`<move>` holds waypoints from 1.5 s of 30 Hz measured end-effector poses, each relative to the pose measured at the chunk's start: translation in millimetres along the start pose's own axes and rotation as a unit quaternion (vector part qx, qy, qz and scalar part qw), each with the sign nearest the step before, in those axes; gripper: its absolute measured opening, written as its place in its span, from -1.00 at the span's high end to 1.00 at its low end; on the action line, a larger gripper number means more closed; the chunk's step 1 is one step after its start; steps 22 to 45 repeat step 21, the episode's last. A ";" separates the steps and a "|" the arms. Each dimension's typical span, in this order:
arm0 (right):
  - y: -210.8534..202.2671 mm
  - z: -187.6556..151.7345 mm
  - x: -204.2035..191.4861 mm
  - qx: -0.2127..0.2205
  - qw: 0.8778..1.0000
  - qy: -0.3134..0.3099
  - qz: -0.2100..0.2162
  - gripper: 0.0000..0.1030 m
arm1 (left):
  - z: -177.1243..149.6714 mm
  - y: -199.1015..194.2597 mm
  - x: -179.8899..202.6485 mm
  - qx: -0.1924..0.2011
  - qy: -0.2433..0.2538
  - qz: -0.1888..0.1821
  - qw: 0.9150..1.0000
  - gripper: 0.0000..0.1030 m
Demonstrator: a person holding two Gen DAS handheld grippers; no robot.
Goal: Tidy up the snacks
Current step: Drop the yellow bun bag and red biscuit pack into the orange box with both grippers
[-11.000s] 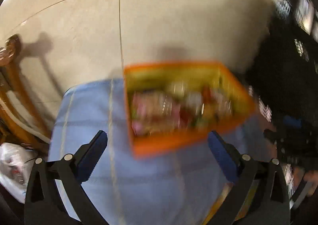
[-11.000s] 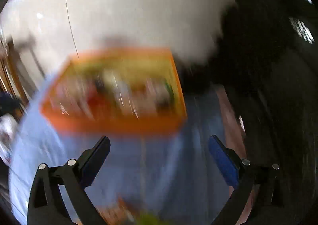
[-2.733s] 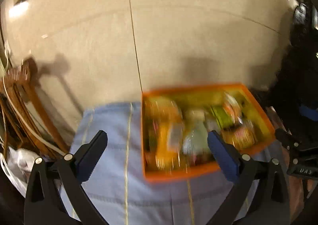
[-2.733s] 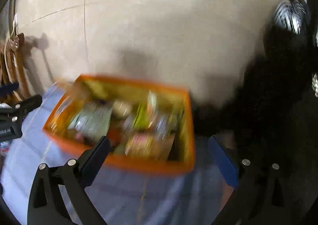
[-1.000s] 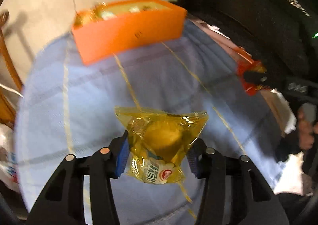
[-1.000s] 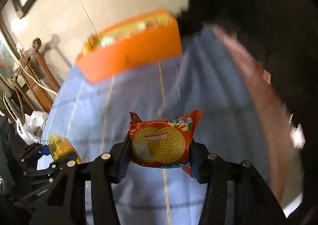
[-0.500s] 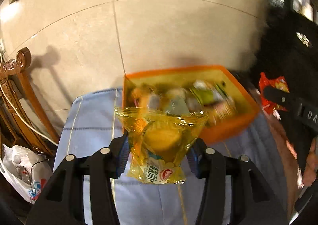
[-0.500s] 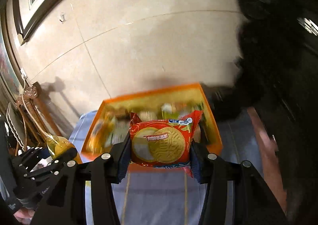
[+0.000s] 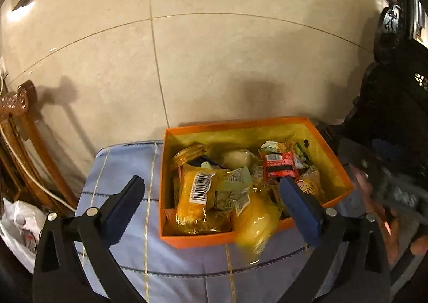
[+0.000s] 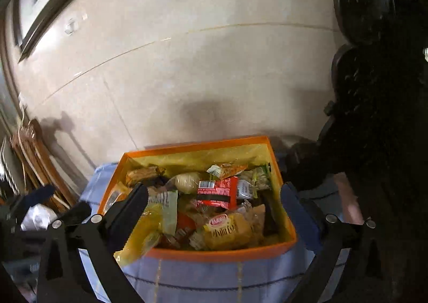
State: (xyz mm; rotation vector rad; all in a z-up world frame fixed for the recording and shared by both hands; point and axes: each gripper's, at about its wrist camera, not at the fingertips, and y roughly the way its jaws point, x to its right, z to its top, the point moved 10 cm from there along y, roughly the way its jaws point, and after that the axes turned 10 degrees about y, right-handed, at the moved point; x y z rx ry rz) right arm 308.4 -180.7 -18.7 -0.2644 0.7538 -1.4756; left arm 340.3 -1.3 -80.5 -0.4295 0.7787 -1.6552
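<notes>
The orange box (image 9: 192, 240) of snacks sits at the far edge of the surface's blue cloth (image 9: 120, 169), at 12 o'clock from both tools. A blurred yellow packet (image 9: 252, 218) is mid-air over its near wall, touching neither pad. The left tool (image 9: 214, 200) and right tool (image 10: 214, 206) have just sprung wide open, with nothing gripped. A beige tiled wall (image 9: 214, 62) stands behind.

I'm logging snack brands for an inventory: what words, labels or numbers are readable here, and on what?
No text can be quoted with confidence.
On the yellow packet: a red oval logo and large characters, too blurred to read.
On the yellow wrapper: a barcode label, digits too small.
On the red packet: a barcode, print too small.
</notes>
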 end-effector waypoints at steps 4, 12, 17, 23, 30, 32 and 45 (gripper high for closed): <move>-9.4 3.0 -0.4 0.000 1.000 -0.019 -0.012 -0.93 | 0.5 -5.1 -1.0 -0.003 -0.003 0.003 1.000 -0.92; -7.9 3.5 -0.4 -0.012 1.000 0.006 -0.007 -0.93 | 5.8 -13.8 -6.4 0.018 -0.009 0.014 1.000 -0.91; -8.2 3.6 -2.8 -0.010 1.000 0.004 -0.010 -0.93 | 6.4 -14.0 -9.3 0.003 -0.014 0.016 1.000 -0.91; -9.9 2.0 -1.5 -0.013 1.000 0.005 -0.012 -0.93 | 6.1 -15.1 -8.7 0.000 -0.006 0.018 1.000 -0.91; -9.9 2.0 -1.5 -0.013 1.000 0.005 -0.012 -0.93 | 6.1 -15.1 -8.7 0.000 -0.006 0.018 1.000 -0.91; -9.9 2.0 -1.5 -0.013 1.000 0.005 -0.012 -0.93 | 6.1 -15.1 -8.7 0.000 -0.006 0.018 1.000 -0.91; -9.9 2.0 -1.5 -0.013 1.000 0.005 -0.012 -0.93 | 6.1 -15.1 -8.7 0.000 -0.006 0.018 1.000 -0.91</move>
